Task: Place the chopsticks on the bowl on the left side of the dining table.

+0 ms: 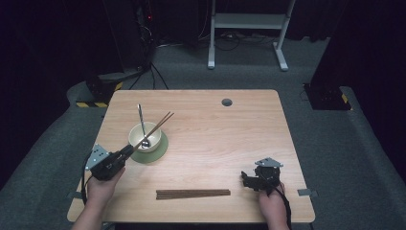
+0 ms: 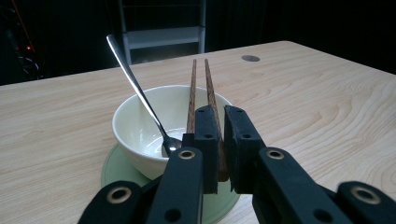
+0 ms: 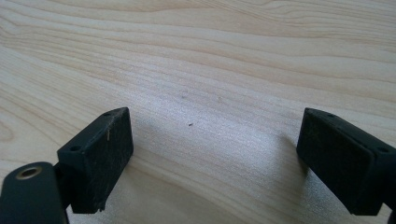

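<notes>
A cream bowl (image 1: 143, 135) stands on a pale green saucer (image 1: 160, 149) at the table's left. A metal spoon (image 1: 140, 117) leans in it, handle to the far side. My left gripper (image 1: 128, 151) is shut on a pair of brown chopsticks (image 1: 160, 123) that slant over the bowl's rim. The left gripper view has the gripper (image 2: 221, 140) clamped on the chopsticks (image 2: 200, 86) near their ends, with bowl (image 2: 133, 123) and spoon (image 2: 133, 84) just beyond. A second pair of chopsticks (image 1: 193, 193) lies flat near the front edge. My right gripper (image 1: 247, 180) (image 3: 212, 161) rests open over bare wood.
A round cable hole (image 1: 227, 102) sits near the table's far edge. Beyond the table stand a white desk frame (image 1: 249, 21), dark equipment with cables (image 1: 103, 88) at the left and a black box (image 1: 328, 96) at the right.
</notes>
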A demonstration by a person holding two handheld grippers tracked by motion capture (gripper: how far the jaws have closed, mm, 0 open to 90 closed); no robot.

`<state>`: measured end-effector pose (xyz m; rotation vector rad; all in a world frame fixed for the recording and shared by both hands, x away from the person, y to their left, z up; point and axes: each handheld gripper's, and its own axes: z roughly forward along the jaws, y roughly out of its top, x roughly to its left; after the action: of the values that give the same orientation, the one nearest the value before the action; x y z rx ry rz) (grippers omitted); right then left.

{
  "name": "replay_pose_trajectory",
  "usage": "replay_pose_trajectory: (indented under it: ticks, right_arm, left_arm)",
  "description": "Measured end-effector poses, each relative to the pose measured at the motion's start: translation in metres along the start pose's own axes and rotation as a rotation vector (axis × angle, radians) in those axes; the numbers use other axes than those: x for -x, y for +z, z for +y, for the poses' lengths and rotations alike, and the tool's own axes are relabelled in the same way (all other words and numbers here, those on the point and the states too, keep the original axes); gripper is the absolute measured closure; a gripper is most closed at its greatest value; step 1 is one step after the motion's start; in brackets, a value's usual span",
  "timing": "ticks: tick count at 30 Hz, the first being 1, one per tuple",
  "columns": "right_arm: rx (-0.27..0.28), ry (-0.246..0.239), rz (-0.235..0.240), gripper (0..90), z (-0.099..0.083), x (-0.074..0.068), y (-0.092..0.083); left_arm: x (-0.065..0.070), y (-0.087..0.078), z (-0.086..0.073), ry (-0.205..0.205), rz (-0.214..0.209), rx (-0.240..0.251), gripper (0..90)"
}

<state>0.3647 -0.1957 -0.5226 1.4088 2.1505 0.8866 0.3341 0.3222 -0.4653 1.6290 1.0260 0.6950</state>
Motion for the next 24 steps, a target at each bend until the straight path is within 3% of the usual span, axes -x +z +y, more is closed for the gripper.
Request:
replay_pose_trajectory:
  ticks: [6,9,13,18,24]
  right_arm:
    - [0.000,0.000,0.000,10.8,0.000,0.000,0.000]
    - [0.000,0.000,0.000,10.8,0.000,0.000,0.000]
    - [-0.001,0.000,0.000,10.8,0.000,0.000,0.000]
    - [0.000,0.000,0.000,10.8,0.000,0.000,0.000]
    - [0.000,0.000,0.000,10.8,0.000,0.000,0.000]
  left_arm:
    - [0.001,0.000,0.000,0.008,0.014,-0.004,83.7]
    - [0.003,0.004,-0.002,0.046,0.022,-0.032,83.7]
    - [0.006,0.007,-0.003,0.059,0.032,-0.048,83.7]
    - [0.011,0.011,-0.005,0.124,0.047,-0.094,83.6]
    - [0.014,0.017,-0.007,0.155,0.053,-0.135,83.5]
